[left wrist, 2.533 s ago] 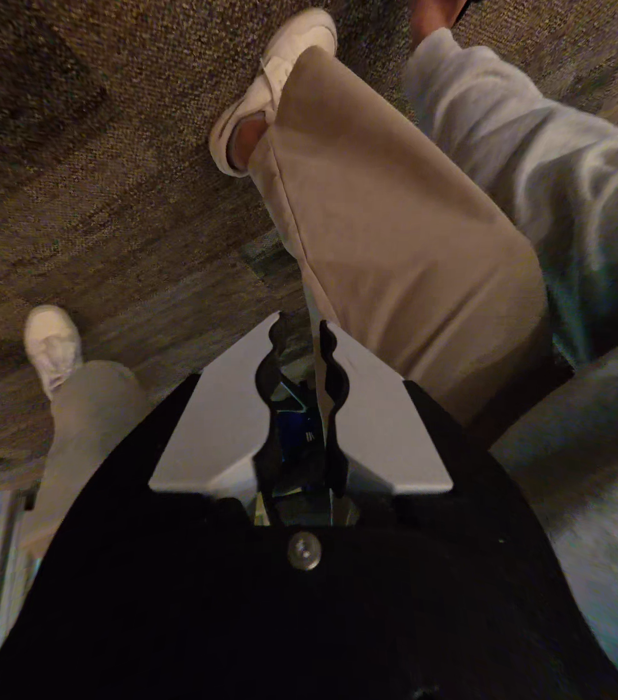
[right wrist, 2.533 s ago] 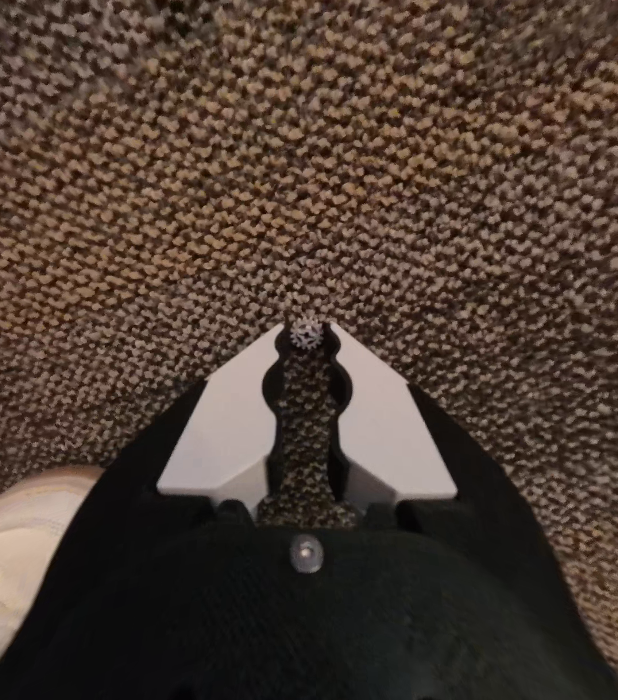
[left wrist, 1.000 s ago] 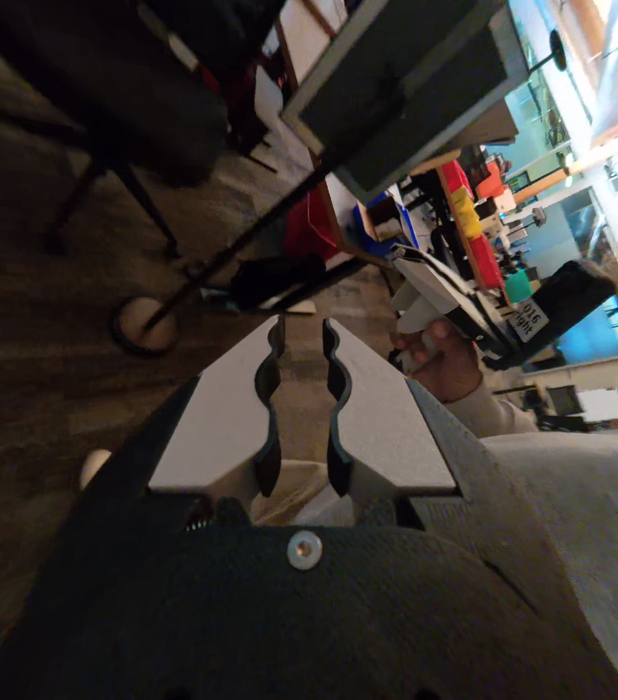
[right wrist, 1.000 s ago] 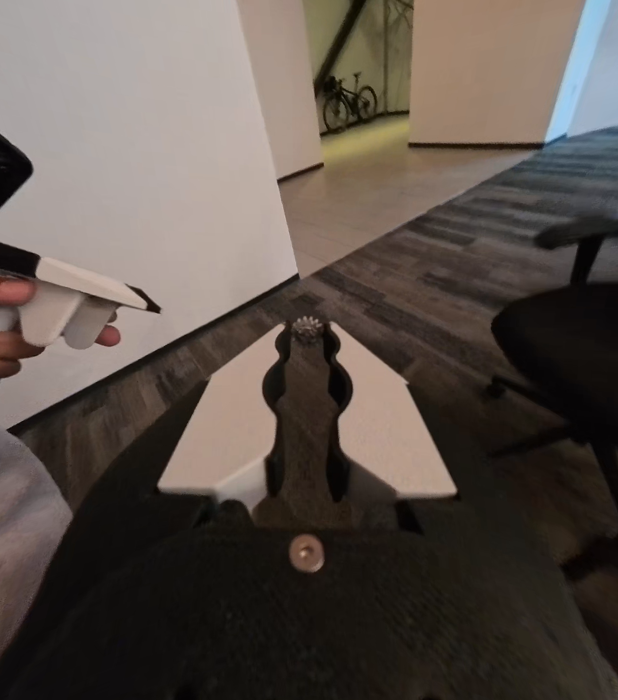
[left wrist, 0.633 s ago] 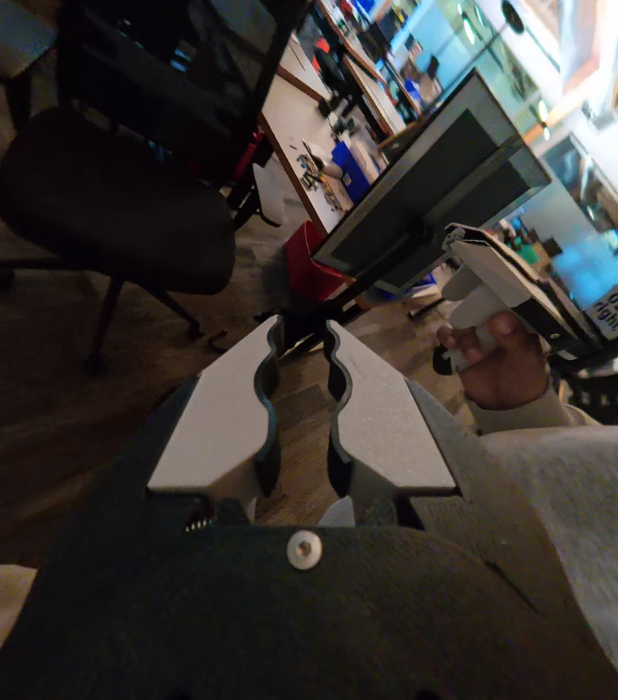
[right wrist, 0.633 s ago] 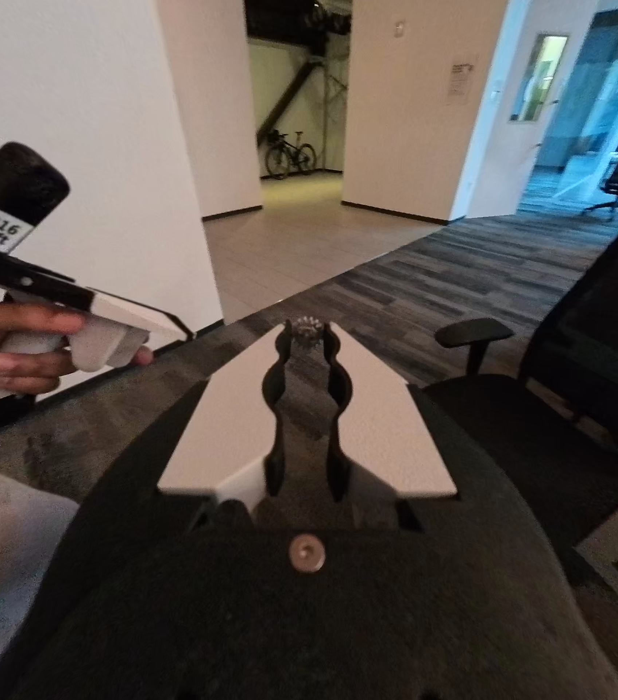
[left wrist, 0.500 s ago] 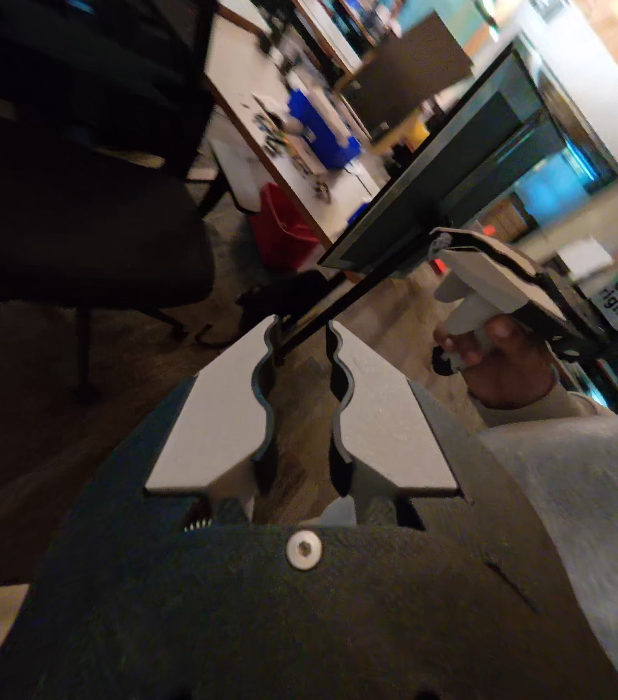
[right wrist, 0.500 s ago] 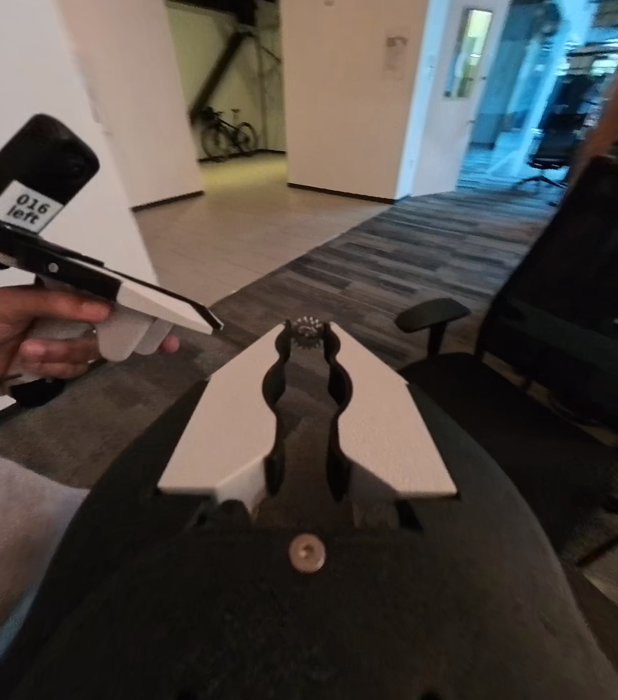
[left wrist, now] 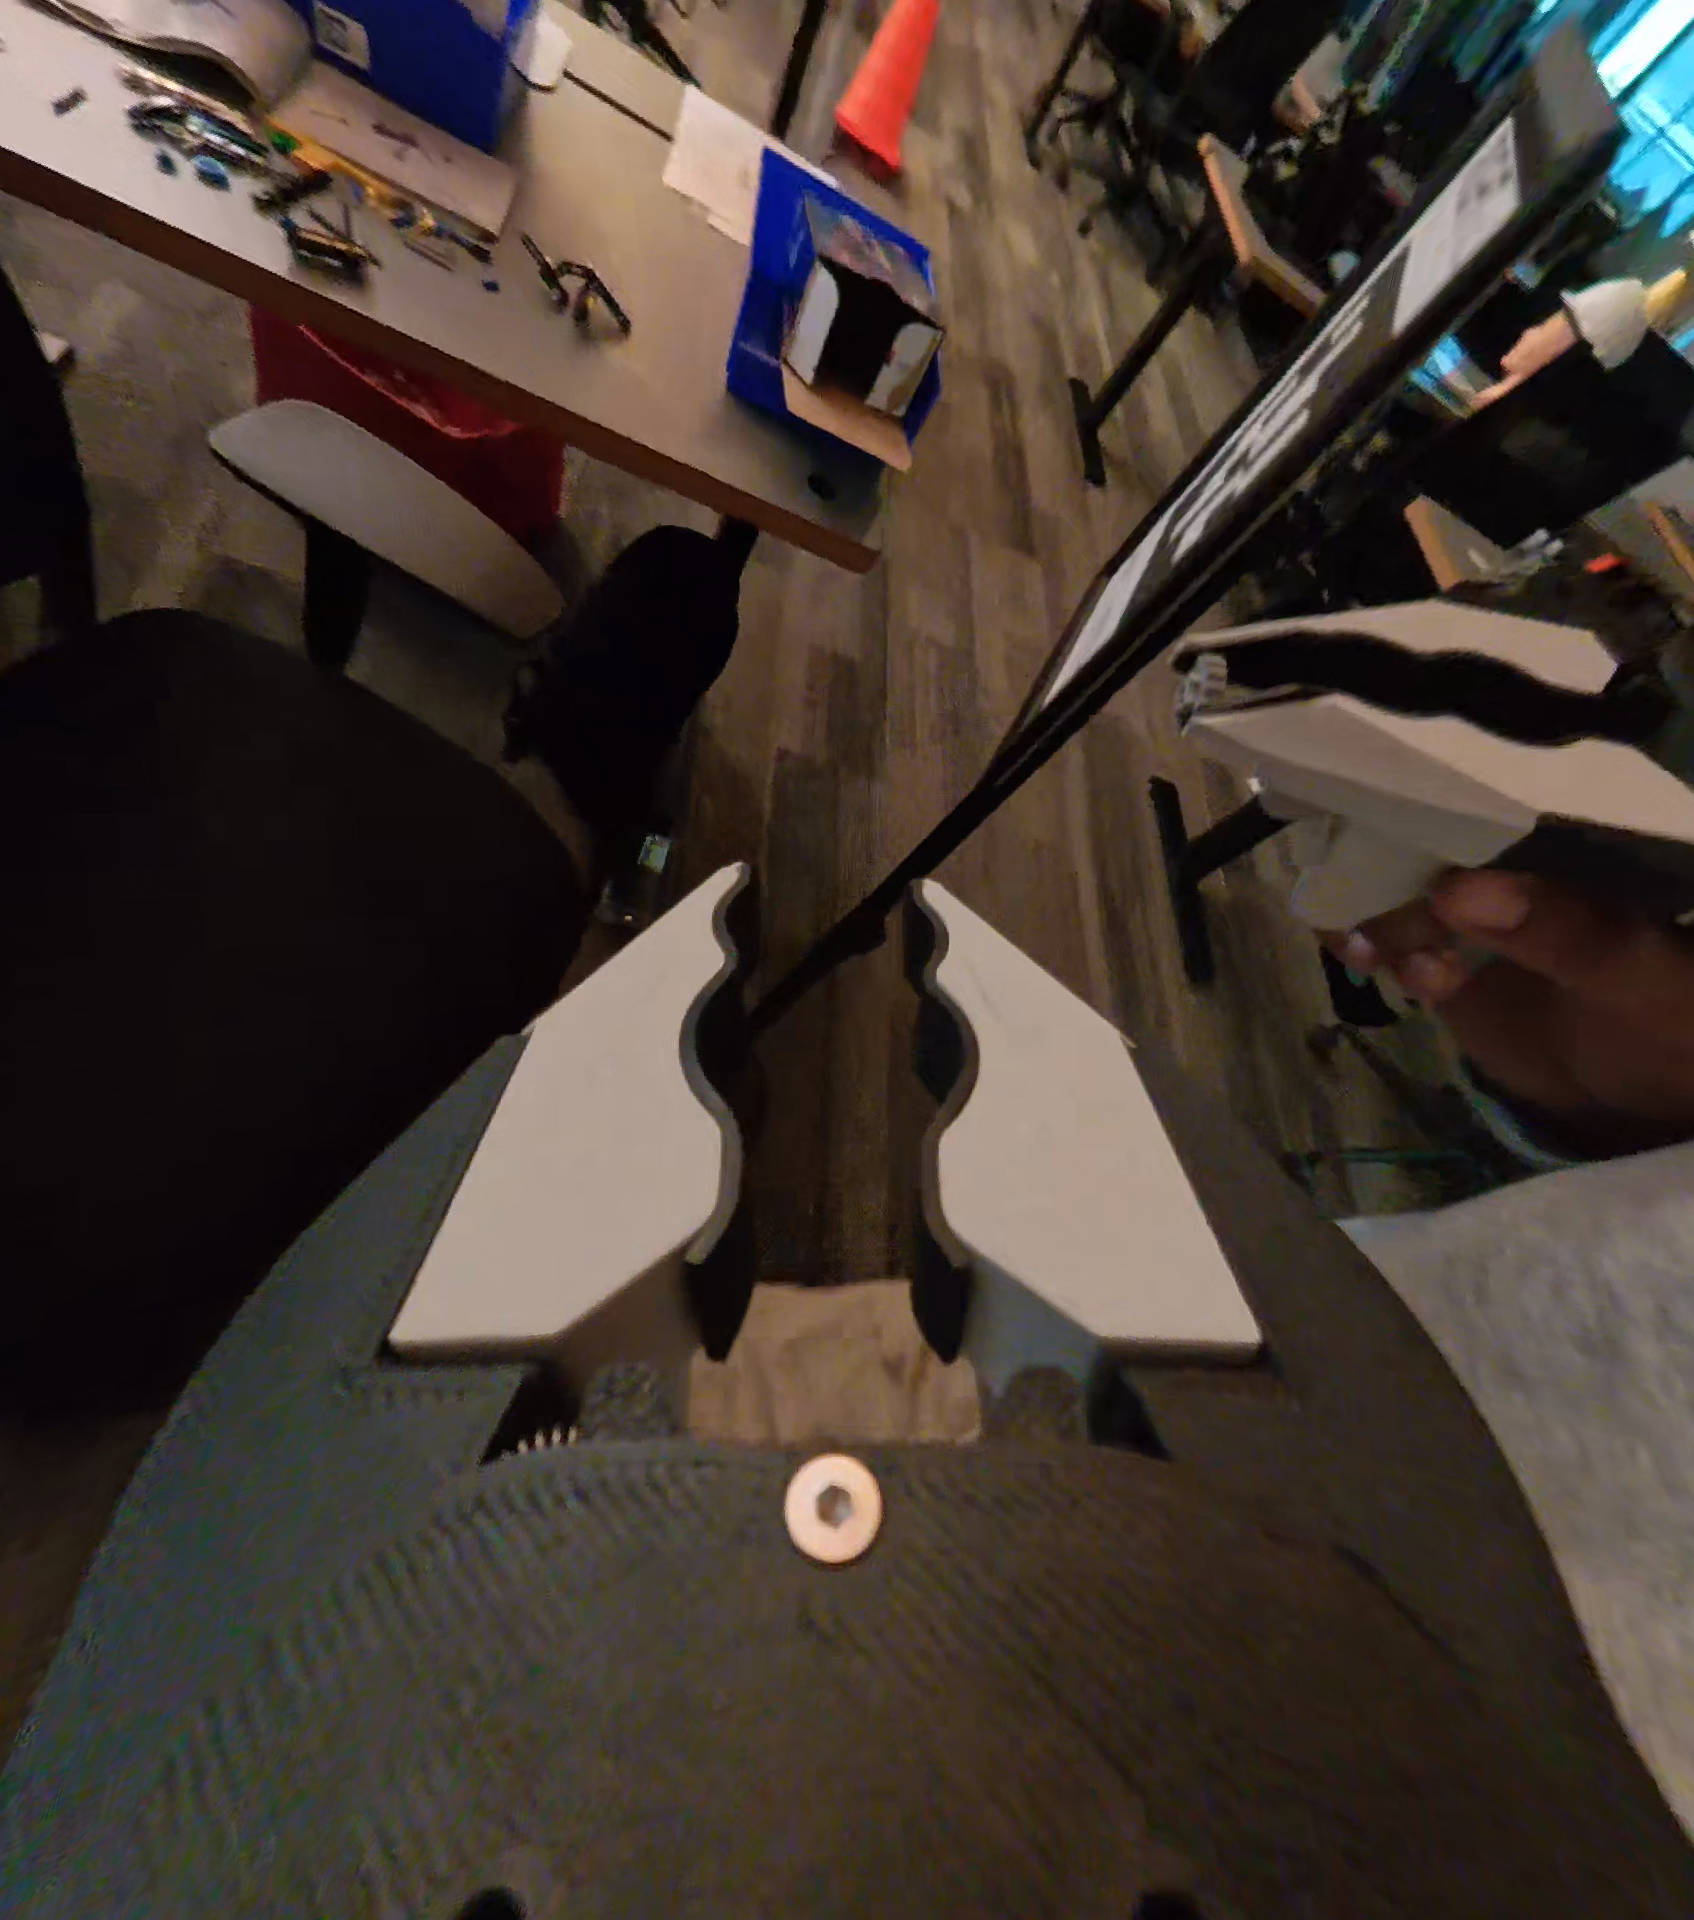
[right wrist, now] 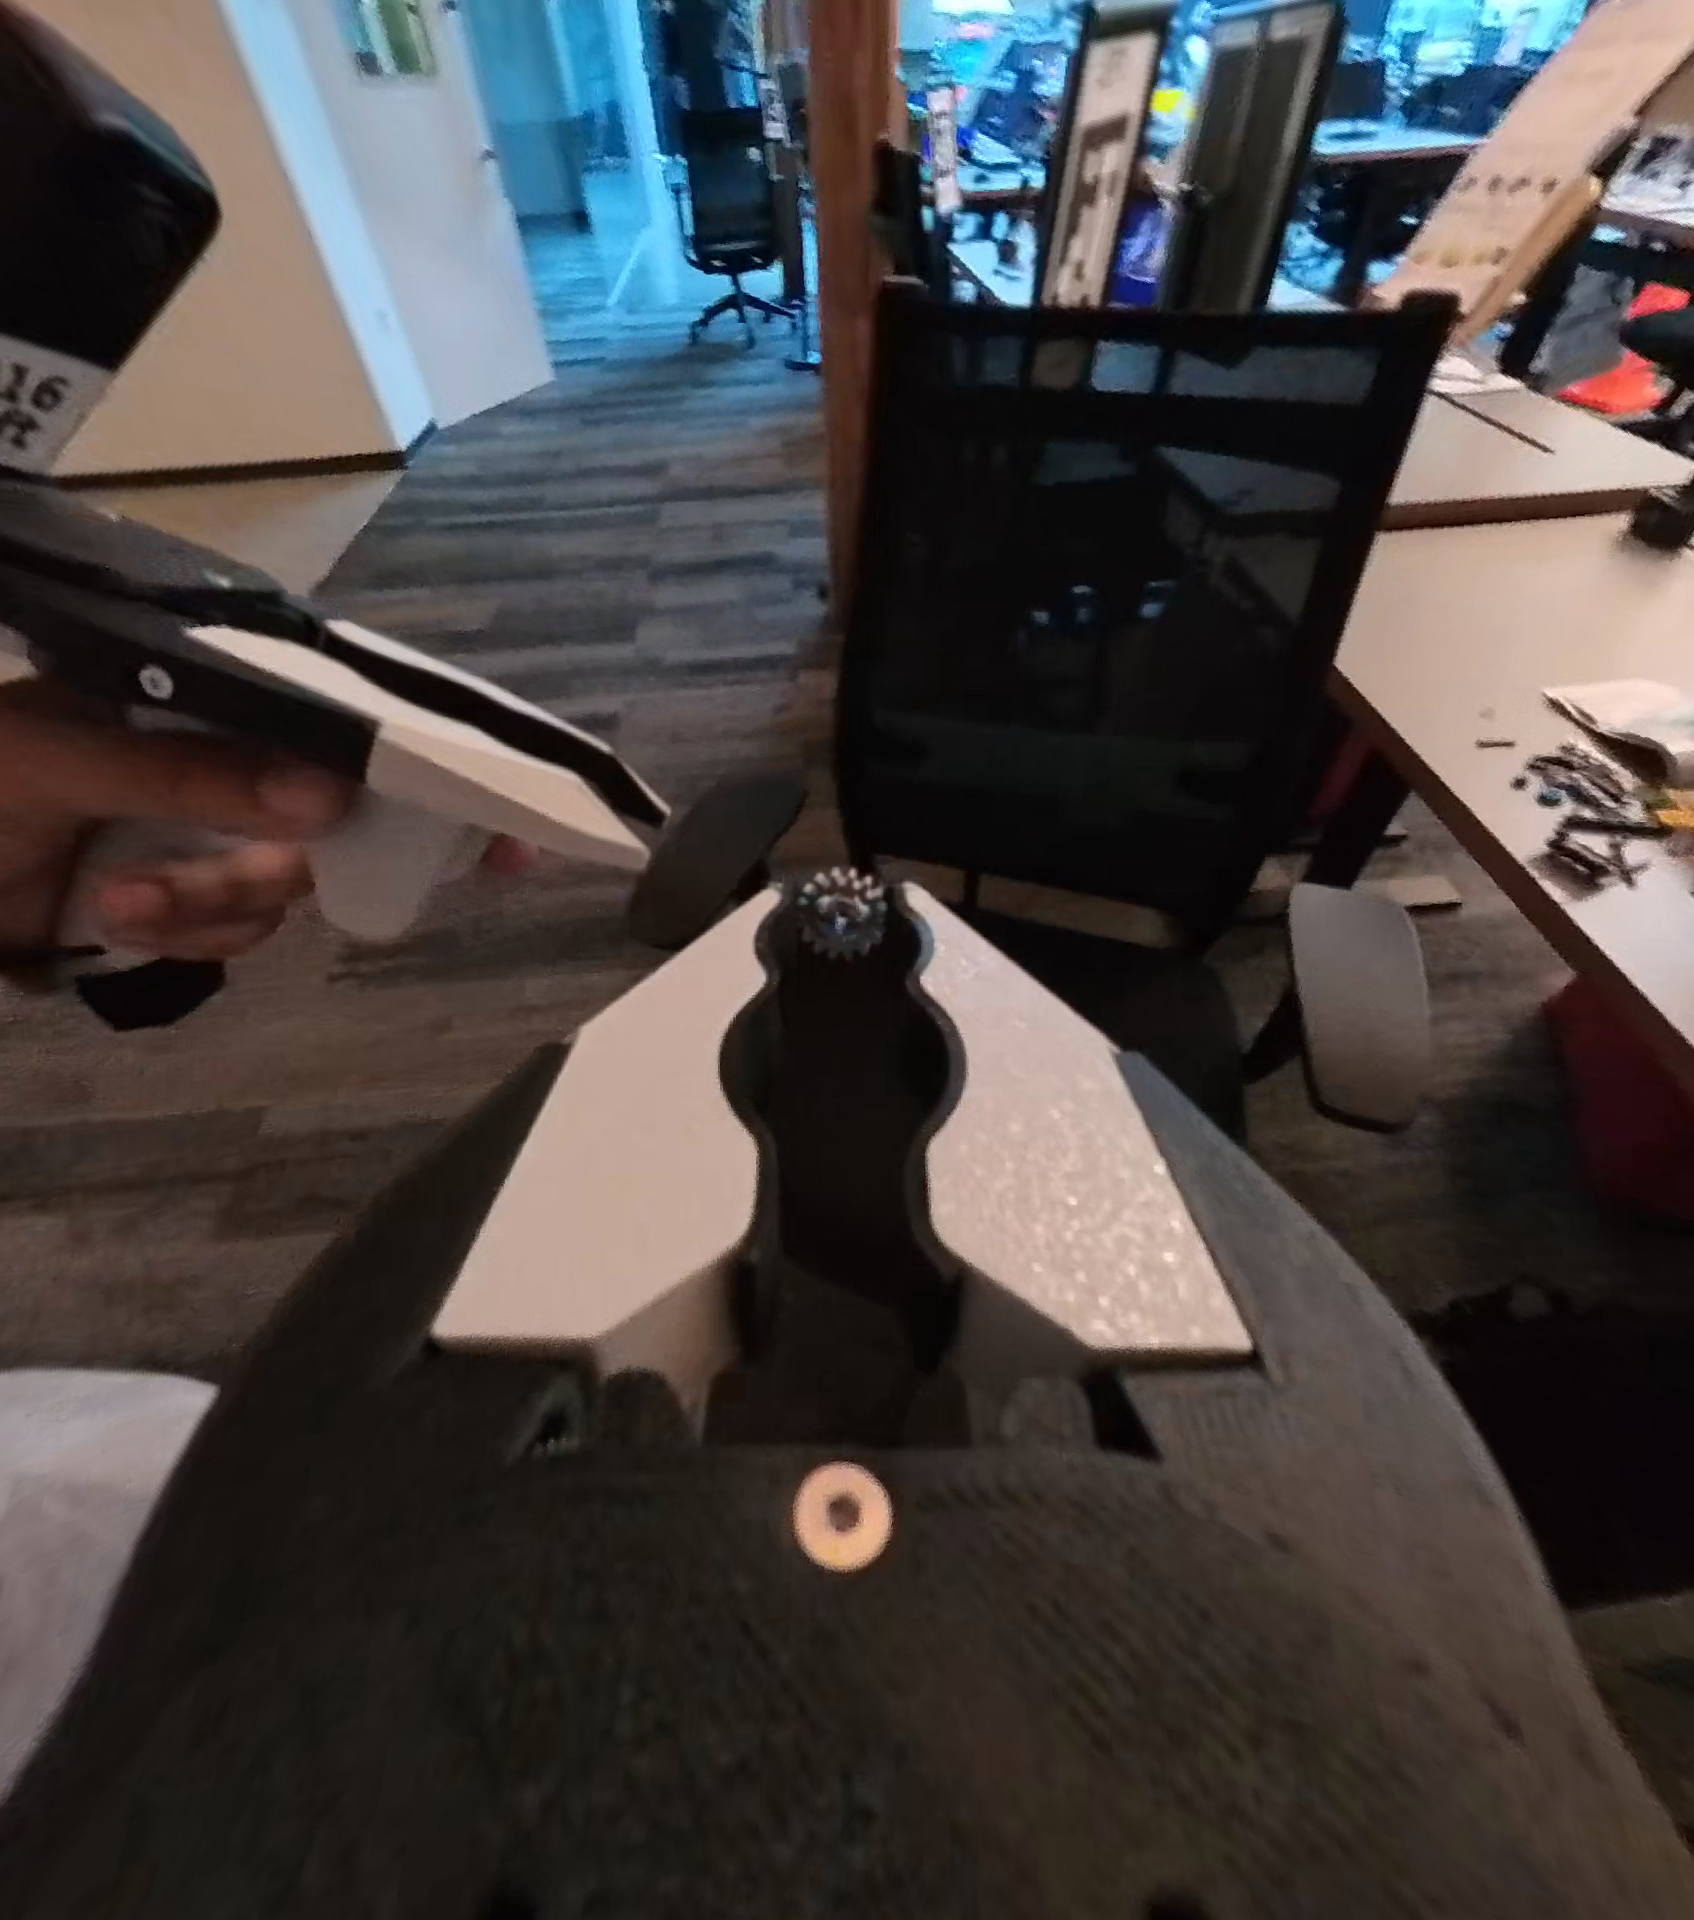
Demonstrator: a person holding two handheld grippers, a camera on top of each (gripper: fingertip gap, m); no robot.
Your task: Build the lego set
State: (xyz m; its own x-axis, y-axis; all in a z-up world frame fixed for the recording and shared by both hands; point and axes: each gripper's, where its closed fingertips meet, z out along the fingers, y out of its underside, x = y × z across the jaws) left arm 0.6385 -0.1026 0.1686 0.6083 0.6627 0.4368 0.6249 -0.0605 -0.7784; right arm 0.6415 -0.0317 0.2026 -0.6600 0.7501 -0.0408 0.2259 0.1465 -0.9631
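Note:
My right gripper (right wrist: 841, 902) is shut on a small grey toothed Lego gear (right wrist: 841, 923) pinched at its fingertips, held in the air above the carpet. It also shows in the left wrist view (left wrist: 1198, 698), at the right, with the gear at its tip. My left gripper (left wrist: 825, 896) is open with a narrow gap and nothing between its fingers. It shows at the left of the right wrist view (right wrist: 643, 821), held in a hand. Several loose Lego pieces (right wrist: 1601, 831) lie on a table (right wrist: 1477, 665) at the right, and they also show in the left wrist view (left wrist: 323, 218).
A black mesh office chair (right wrist: 1092, 623) stands ahead between the grippers and the table. A blue box (left wrist: 838, 312) lies on the table edge. A red bin (left wrist: 407, 436) sits under the table. A slanted sign board (left wrist: 1290, 416) and an orange cone (left wrist: 884, 83) stand farther off.
Both grippers have swung up from the carpet and turned toward the chair and table. The right gripper still holds the gear. The left gripper's gap is slightly wider.

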